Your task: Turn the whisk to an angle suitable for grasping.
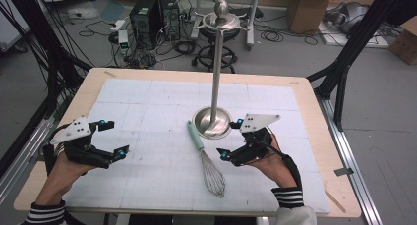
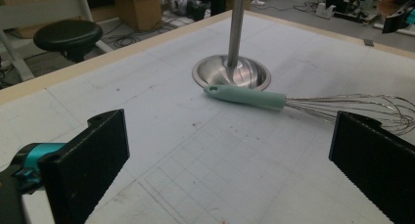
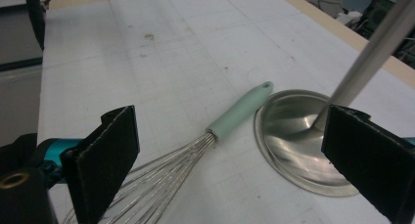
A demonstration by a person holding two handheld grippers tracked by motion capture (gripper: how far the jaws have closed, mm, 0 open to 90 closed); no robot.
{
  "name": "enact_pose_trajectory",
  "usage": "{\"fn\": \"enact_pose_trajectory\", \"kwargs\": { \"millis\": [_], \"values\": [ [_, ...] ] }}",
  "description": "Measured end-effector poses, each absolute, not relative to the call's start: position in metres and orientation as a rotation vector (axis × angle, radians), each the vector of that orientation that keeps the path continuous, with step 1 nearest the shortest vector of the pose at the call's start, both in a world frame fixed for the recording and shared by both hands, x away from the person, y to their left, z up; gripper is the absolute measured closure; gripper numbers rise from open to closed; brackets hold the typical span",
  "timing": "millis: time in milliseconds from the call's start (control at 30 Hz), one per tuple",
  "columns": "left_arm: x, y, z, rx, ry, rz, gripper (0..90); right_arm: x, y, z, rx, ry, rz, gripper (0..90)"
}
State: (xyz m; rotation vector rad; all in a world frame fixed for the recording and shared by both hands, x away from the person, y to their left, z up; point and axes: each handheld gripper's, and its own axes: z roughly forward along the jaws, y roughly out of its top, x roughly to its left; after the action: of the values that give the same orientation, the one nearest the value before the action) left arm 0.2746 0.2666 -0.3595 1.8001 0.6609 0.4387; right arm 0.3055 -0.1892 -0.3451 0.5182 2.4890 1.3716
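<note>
So the whisk [image 1: 206, 158] is lying flat on the white mat [image 1: 147, 102], lower middle of the high view, mint handle [image 1: 194, 135] pointing up toward the round base of the steel utensil stand [image 1: 212, 122], wire end toward the bottom edge. The handle tip sits just beside the base rim; I can't tell if they touch.

The right gripper [image 1: 232, 139] hovers just right of the whisk, jaws spread wide, nothing in them. The left gripper [image 1: 114, 136] is off at the left of the frame, also wide open and empty, well apart from everything.

If the pickup's next, I'd go for the handle, not the wires; they'd probably flex and slip. Come down square across it, mid-handle, clear of the base.

The dished base is the only bowl-like thing here and holds nothing but its pole. The hooks up top [image 1: 221, 21] look bare.
</note>
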Motion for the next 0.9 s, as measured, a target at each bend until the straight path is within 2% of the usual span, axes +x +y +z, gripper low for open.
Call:
{"fn": "enact_pose_trajectory", "kwargs": {
  "millis": [67, 133, 233, 467, 633, 733, 900],
  "values": [
    [0.275, 0.266, -0.359, 1.798, 0.657, 0.438, 1.7, 0.306, -0.187, -0.345, 0.512, 2.501, 1.368, 7.2],
    [0.275, 0.265, -0.359, 1.798, 0.657, 0.44, 1.7, 0.308, -0.179, -0.345, 0.477, 2.535, 1.36, 16.3],
    [0.275, 0.265, -0.359, 1.802, 0.656, 0.442, 1.7, 0.31, -0.174, -0.345, 0.458, 2.546, 1.35, 16.6],
    [0.275, 0.265, -0.359, 1.81, 0.662, 0.452, 1.7, 0.316, -0.157, -0.347, 0.423, 2.628, 1.314, 27.2],
    [0.274, 0.264, -0.359, 1.81, 0.661, 0.447, 1.7, 0.321, -0.143, -0.354, 0.394, 2.713, 1.288, 44.5],
    [0.275, 0.264, -0.36, 1.815, 0.658, 0.445, 1.7, 0.323, -0.138, -0.357, 0.4, 2.739, 1.273, 48.0],
    [0.275, 0.264, -0.361, 1.815, 0.665, 0.443, 1.7, 0.326, -0.127, -0.362, 0.42, 2.782, 1.225, 59.5]
  ]
}}
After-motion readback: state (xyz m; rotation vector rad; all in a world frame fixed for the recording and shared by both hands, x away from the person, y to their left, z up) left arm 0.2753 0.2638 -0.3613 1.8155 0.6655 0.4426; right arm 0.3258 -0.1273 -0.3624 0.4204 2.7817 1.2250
